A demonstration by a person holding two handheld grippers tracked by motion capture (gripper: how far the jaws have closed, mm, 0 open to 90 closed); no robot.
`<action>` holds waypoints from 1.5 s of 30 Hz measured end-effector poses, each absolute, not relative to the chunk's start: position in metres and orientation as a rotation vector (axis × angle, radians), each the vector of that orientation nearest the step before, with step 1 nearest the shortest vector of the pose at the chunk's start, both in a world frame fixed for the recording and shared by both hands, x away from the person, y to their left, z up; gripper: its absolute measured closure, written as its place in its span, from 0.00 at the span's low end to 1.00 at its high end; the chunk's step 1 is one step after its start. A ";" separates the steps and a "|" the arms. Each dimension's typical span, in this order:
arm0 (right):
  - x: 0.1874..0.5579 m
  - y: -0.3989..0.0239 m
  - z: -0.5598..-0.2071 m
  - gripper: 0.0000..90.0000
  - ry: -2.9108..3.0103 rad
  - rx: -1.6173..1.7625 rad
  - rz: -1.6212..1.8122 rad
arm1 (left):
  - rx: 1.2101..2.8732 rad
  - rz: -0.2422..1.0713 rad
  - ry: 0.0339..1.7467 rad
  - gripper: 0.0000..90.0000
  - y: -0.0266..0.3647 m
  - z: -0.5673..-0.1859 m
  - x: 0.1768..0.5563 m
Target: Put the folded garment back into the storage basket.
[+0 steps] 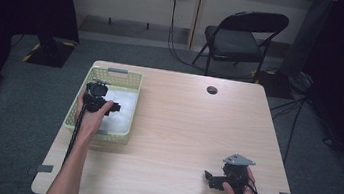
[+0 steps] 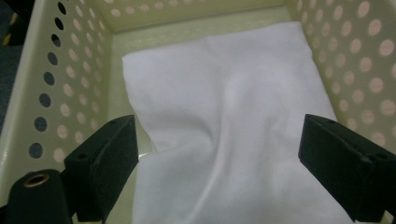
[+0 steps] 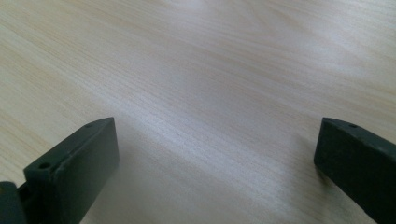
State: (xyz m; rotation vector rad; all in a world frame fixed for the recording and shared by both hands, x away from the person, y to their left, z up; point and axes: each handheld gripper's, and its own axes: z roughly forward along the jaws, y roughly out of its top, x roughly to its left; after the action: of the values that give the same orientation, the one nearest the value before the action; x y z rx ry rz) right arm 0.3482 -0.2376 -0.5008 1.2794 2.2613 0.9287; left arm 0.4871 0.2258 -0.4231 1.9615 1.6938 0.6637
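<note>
Soft, even light; dark edges

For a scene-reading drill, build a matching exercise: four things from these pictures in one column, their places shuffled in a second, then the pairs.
Things:
1. white cloth
2. left gripper
3. right gripper
4. folding chair

Places:
A. on the floor beyond the table
B. low over bare wood near the table's right front
C. lying inside the perforated basket
D. over the basket, open above the cloth

Pairs: 1-C, 2-D, 3-B, 4-A
</note>
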 end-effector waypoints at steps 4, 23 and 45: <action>0.348 -0.238 -0.501 0.00 2.261 1.280 0.929 | 1.944 0.618 1.733 0.10 0.226 -0.424 0.485; 0.348 -0.238 -0.501 0.00 2.261 1.280 0.929 | 1.973 0.630 1.548 0.08 0.207 -0.404 0.463; 0.348 -0.238 -0.501 0.00 2.261 1.280 0.929 | 1.875 0.616 1.515 0.07 0.207 -0.401 0.428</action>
State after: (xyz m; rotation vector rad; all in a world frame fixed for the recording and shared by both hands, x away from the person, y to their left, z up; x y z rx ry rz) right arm 0.3481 -0.2375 -0.5008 1.2797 2.2612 0.9287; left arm 0.4279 0.2070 -0.4009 1.8751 1.5154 0.6161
